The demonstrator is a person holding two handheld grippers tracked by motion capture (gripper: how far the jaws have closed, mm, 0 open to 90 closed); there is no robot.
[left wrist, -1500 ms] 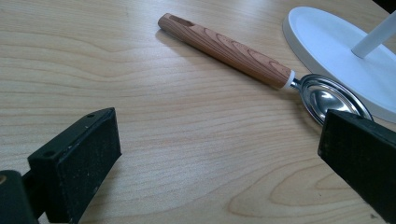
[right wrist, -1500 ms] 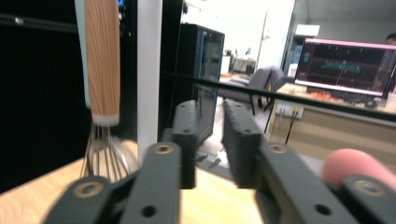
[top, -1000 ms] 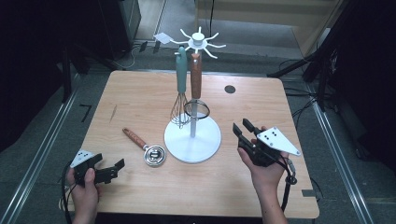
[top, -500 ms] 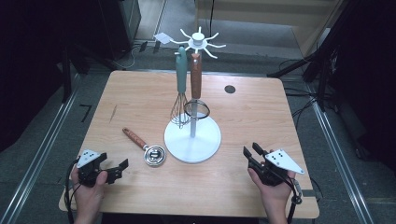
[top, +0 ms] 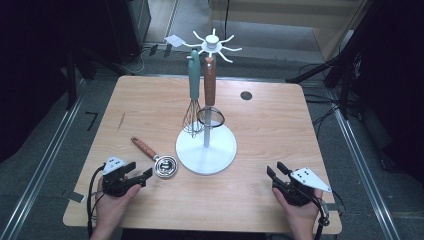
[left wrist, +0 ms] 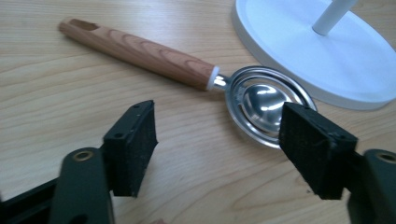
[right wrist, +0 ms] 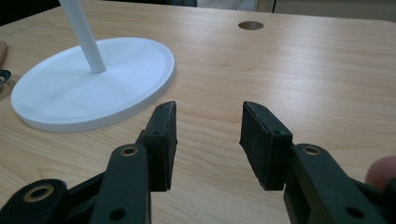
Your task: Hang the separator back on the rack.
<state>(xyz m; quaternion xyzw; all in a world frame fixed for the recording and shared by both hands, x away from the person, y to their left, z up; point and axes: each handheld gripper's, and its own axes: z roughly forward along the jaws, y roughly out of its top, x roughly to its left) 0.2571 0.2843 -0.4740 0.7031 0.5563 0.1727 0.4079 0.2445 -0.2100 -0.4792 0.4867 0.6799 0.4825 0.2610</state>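
Note:
A metal scoop with a wooden handle lies flat on the table, left of the white stand. My left gripper sits low just short of the scoop's round head. Its jaws have just been closing; they are open with only bare wood between them. A teal-handled whisk and a wooden-handled ring utensil hang from the stand's hooks. My right gripper rests low at the near right, pointing towards the stand's base. Its jaws have just been opening, with nothing between them.
The stand's white hook crown rises above the far table edge. A round cable hole sits at the table's far right. Dark floor, rails and cables surround the wooden table.
My right hand has dropped down towards the near right edge. My left hand has slid right, closer to the scoop, and its jaws stand narrower than before.

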